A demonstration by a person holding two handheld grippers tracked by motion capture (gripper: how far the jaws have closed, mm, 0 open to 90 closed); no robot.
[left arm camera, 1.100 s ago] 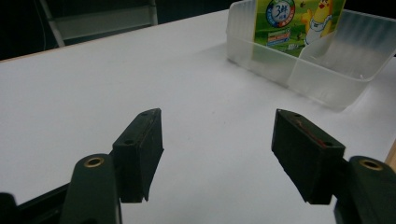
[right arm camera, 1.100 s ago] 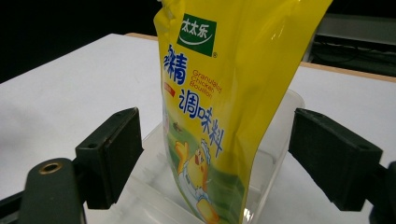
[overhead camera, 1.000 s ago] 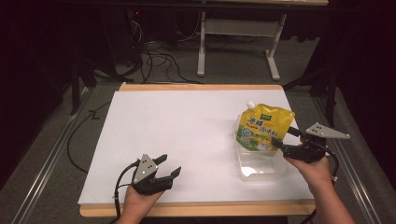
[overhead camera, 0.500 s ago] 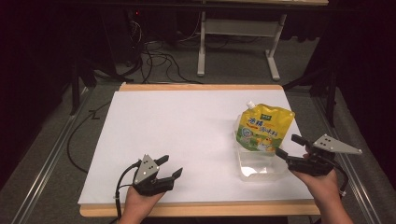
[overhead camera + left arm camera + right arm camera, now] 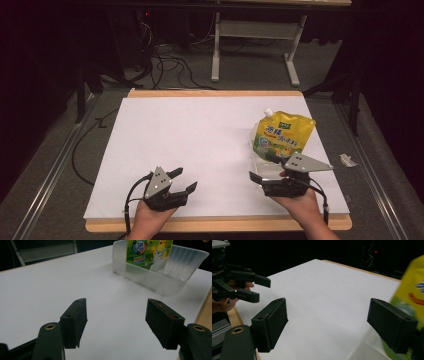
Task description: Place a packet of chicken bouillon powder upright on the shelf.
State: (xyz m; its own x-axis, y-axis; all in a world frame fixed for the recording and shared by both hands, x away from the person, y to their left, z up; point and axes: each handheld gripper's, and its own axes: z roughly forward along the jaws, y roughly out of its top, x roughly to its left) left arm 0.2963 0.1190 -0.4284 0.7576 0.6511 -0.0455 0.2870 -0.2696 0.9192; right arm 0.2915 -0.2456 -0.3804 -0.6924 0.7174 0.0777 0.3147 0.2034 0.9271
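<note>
A yellow spouted pouch [image 5: 283, 134] stands leaning in a clear plastic tray [image 5: 258, 161] at the right of the white table top [image 5: 200, 145]. My right gripper [image 5: 260, 166] is open at the tray's front left corner, pointing left, with nothing between its jaws. In the right gripper view the pouch [image 5: 412, 287] is blurred beside the right jaw of that gripper [image 5: 327, 322]. My left gripper [image 5: 184, 179] rests open near the front edge. Its own view [image 5: 116, 325] looks across bare table at the tray [image 5: 160, 280] and the pouch [image 5: 147, 252].
The table's wooden front edge [image 5: 220, 225] lies just under both hands. A small white scrap [image 5: 346, 160] lies on the grey floor to the right. Behind the table are cables [image 5: 165, 65] and a metal desk frame [image 5: 255, 45].
My right gripper has moved left and toward the front edge, from beside the pouch's right side to the tray's front left corner. The left gripper has stayed put.
</note>
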